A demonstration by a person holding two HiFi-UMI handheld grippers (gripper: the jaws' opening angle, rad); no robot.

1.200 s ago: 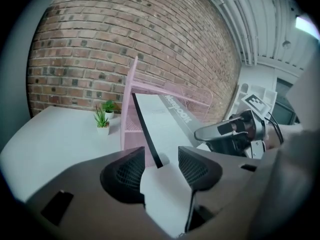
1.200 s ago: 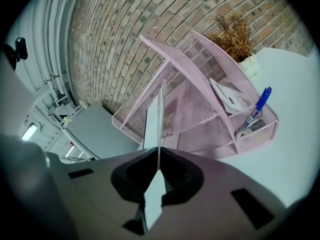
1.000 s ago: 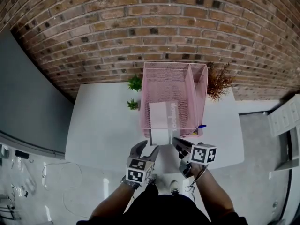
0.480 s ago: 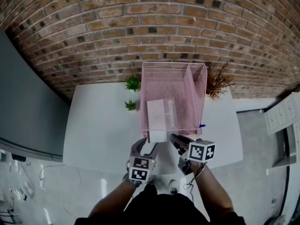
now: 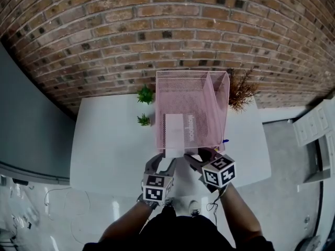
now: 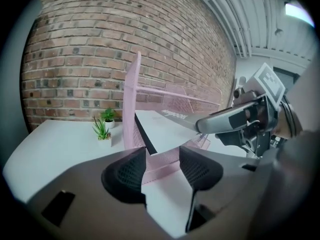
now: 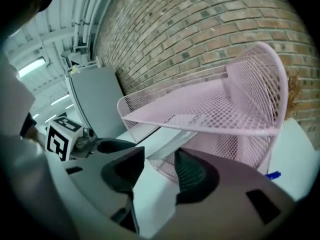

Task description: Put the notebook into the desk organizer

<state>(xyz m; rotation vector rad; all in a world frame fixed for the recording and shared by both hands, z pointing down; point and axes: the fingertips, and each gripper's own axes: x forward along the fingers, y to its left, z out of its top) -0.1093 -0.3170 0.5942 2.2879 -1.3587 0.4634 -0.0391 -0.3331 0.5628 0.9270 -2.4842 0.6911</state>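
Note:
A pink mesh desk organizer (image 5: 207, 95) stands on the white table (image 5: 110, 140) against the brick wall. The white notebook (image 5: 174, 134) lies tilted in its left compartment, its near end sticking out over the low front rim. My right gripper (image 5: 199, 158) is just off the notebook's near right corner; its jaws are opening, and nothing is pressed between them. In the right gripper view the notebook (image 7: 167, 134) and the organizer (image 7: 220, 109) lie past the parted pads. My left gripper (image 5: 161, 165) is open below the notebook's near left corner, facing the front mesh rim (image 6: 162, 161).
Two small potted green plants (image 5: 150, 93) (image 5: 144, 120) stand left of the organizer and a dried brown plant (image 5: 242, 90) stands to its right. A blue pen (image 5: 225, 140) lies by the organizer's right front corner. The table's near edge is under my grippers.
The notebook has slid a little deeper into the organizer. My right gripper's jaws have parted and let go of it, and its marker cube has turned. The left gripper has barely moved.

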